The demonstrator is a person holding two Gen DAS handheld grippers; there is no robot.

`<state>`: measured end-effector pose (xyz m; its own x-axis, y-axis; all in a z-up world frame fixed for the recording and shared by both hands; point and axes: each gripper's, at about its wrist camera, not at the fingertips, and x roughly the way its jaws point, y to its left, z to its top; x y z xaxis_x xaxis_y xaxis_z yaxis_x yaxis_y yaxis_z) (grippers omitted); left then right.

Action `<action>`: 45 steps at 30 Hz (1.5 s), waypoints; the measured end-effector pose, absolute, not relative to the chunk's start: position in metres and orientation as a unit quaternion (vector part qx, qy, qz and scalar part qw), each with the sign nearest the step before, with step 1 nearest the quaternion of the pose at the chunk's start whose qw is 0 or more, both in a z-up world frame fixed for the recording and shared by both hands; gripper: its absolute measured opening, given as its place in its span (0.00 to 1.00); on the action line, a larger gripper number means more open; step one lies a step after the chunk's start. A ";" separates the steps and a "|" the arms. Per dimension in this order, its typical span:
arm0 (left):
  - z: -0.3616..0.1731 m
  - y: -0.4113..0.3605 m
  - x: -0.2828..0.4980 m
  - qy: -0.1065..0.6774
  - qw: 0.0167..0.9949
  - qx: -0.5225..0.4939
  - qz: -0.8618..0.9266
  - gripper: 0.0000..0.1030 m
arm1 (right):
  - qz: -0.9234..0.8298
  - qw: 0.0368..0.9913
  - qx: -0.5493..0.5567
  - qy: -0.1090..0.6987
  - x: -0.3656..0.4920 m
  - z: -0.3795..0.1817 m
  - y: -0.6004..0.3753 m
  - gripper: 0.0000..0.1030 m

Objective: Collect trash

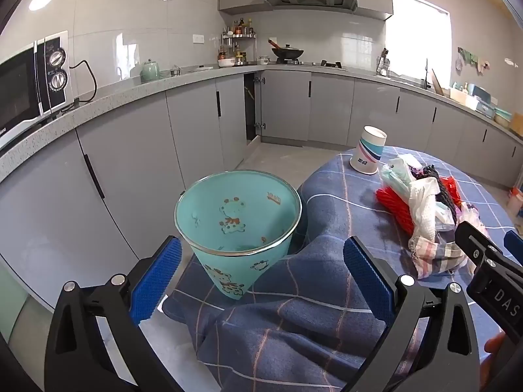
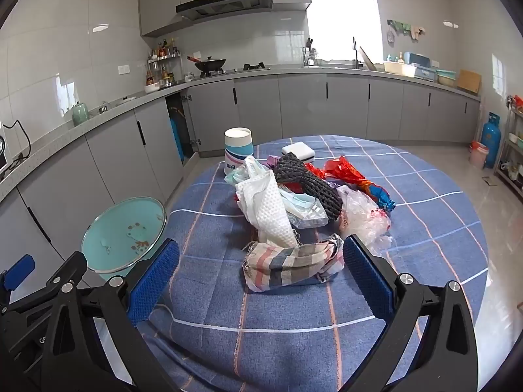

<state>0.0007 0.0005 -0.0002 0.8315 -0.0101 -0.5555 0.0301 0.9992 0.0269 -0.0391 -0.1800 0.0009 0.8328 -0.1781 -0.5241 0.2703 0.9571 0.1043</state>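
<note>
Bin [image 1: 238, 215]: empty, beside table [image 2: 408, 228]. Trash pile [image 2: 304, 202]: uncollected on table. Left gripper [image 1: 261, 281], right gripper [image 2: 261, 281]: fingers spread, holding nothing.

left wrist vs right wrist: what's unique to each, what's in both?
Left wrist only: the microwave on the counter, and the inside wall of the teal bin with its bear print.

Right wrist only: the blue gas cylinder by the far wall, a white box behind the trash pile, and the red wrapper in full.

Both: the bin beside the table, the paper cup, the striped cloth, the checked tablecloth. Left gripper and right gripper are open, holding nothing.
</note>
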 end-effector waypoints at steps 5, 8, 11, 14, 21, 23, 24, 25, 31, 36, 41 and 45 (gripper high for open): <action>0.001 -0.001 0.000 0.285 0.958 0.016 -0.014 0.95 | -0.118 0.954 0.088 0.263 -0.040 0.002 -0.180 0.96; -0.001 -0.003 -0.003 0.282 0.959 0.016 -0.013 0.95 | -0.118 0.953 0.089 0.263 -0.040 0.002 -0.181 0.96; 0.002 -0.001 -0.004 0.282 0.959 0.012 -0.016 0.95 | -0.120 0.953 0.089 0.263 -0.040 0.001 -0.180 0.96; 0.003 -0.004 -0.005 0.279 0.960 0.016 -0.017 0.95 | -0.119 0.952 0.091 0.266 -0.038 0.000 -0.181 0.96; 0.002 -0.001 -0.007 0.281 0.960 0.015 -0.018 0.95 | -0.117 0.953 0.087 0.265 -0.038 0.005 -0.180 0.96; 0.002 0.000 -0.005 0.282 0.959 0.013 -0.018 0.95 | -0.117 0.954 0.088 0.262 -0.041 0.004 -0.180 0.96; 0.002 0.000 -0.005 0.282 0.959 0.013 -0.018 0.95 | -0.117 0.954 0.089 0.263 -0.041 0.004 -0.180 0.96; 0.002 0.000 -0.005 0.282 0.959 0.013 -0.018 0.95 | -0.118 0.954 0.089 0.262 -0.041 0.004 -0.181 0.96; 0.000 -0.002 -0.004 0.283 0.959 0.015 -0.019 0.95 | -0.116 0.954 0.089 0.263 -0.040 0.003 -0.180 0.96; 0.001 0.000 -0.004 0.284 0.959 0.013 -0.017 0.95 | -0.116 0.954 0.091 0.262 -0.040 0.002 -0.180 0.96; 0.001 0.000 -0.004 0.284 0.959 0.014 -0.017 0.95 | -0.116 0.954 0.092 0.262 -0.040 0.002 -0.181 0.96; 0.001 0.000 -0.004 0.284 0.959 0.014 -0.017 0.95 | -0.116 0.954 0.094 0.261 -0.041 0.002 -0.182 0.96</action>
